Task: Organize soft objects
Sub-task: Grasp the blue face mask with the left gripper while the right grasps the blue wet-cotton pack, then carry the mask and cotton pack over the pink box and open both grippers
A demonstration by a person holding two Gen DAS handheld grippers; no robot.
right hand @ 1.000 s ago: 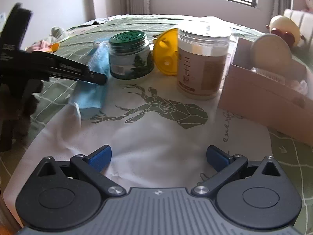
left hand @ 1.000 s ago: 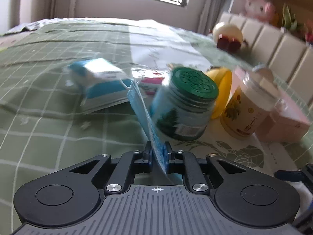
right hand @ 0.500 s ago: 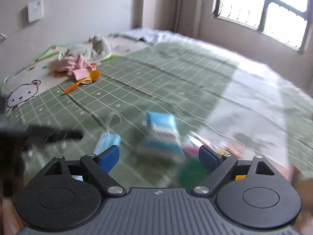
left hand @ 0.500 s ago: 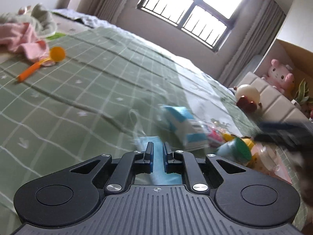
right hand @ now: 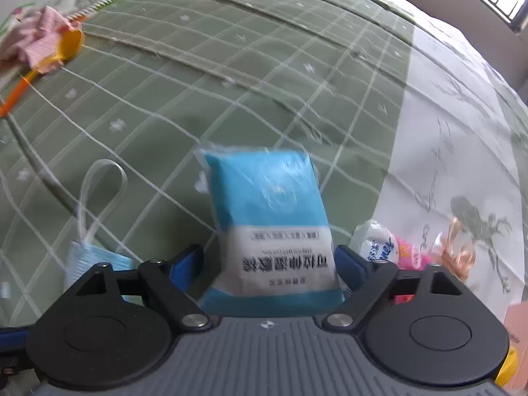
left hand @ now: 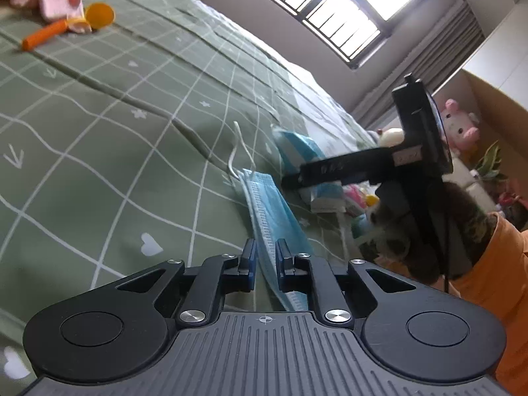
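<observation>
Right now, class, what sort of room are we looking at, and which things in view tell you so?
Most likely a bedroom. A green checked bedspread covers a wide soft surface, a pink plush toy sits by the padded headboard, and curtains hang beside the barred window.

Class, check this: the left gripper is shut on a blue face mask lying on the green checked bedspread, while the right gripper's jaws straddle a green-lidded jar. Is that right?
One detail is wrong. In the right wrist view, the right gripper straddles a blue and white soft pack, not a jar; its jaws have just been closing. The left gripper is indeed shut on the face mask on the bedspread.
</observation>
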